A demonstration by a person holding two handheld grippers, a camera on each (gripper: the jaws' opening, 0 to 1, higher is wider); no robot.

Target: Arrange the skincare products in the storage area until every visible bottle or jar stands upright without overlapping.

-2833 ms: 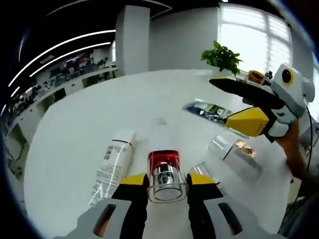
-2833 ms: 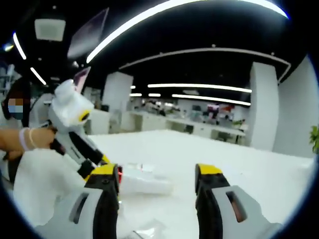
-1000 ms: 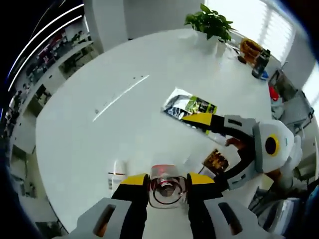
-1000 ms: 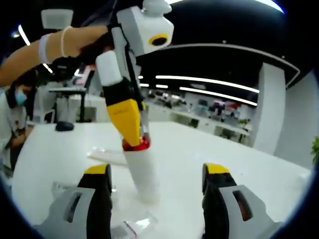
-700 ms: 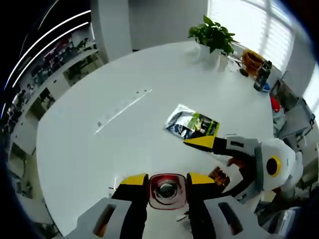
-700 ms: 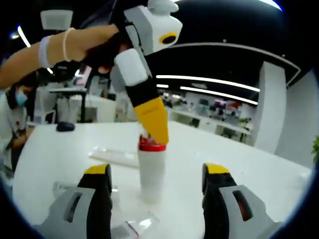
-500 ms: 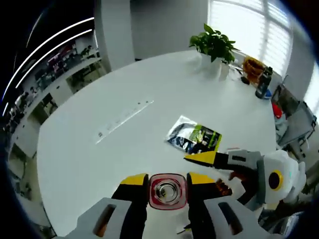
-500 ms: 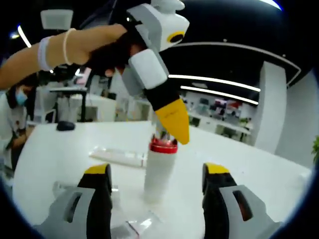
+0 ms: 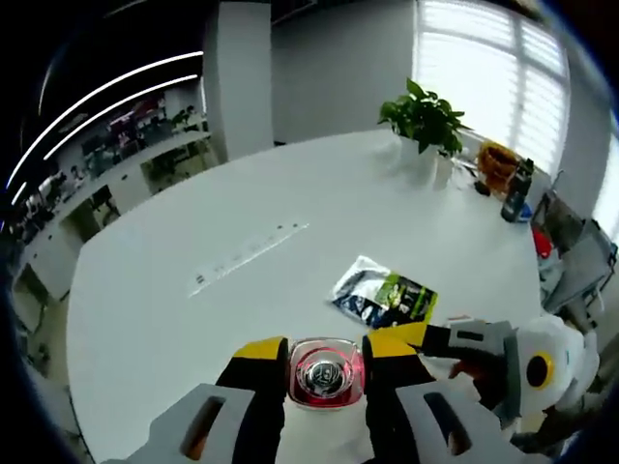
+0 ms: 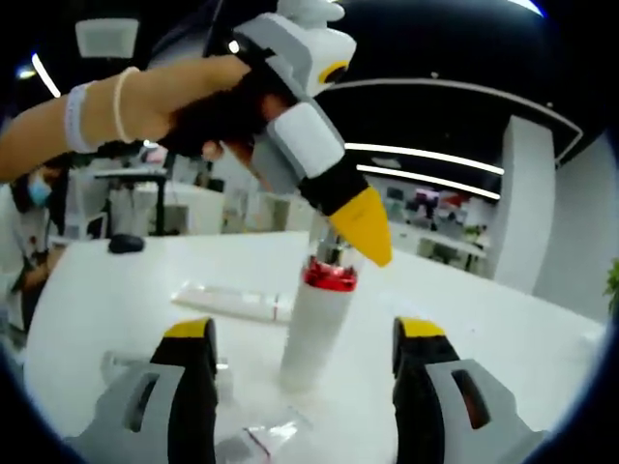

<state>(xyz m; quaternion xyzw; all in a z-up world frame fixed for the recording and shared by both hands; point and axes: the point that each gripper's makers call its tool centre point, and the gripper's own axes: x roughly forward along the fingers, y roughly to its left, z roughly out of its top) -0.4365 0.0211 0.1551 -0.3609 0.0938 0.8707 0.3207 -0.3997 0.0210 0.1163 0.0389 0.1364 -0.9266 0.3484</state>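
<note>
Bottle [image 10: 316, 324] with the red collar and white body stands on the white table [image 9: 193, 242], leaning a little, its clear cap pinched between the jaws of my left gripper [image 9: 326, 350]. My right gripper [image 10: 300, 338] hangs wide and empty just before it. I judge this the standing-up step: next I must bring it plumb, then loosen my hold gently. A tube [image 10: 230, 303] lies flat behind it; that one waits.

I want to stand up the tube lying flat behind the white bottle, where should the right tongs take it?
Probably mid-body on the flat tube, coming from above with jaws across its narrow width: it lies lengthwise on the white table, and the left tongs crowd the white bottle beside its right end.
</note>
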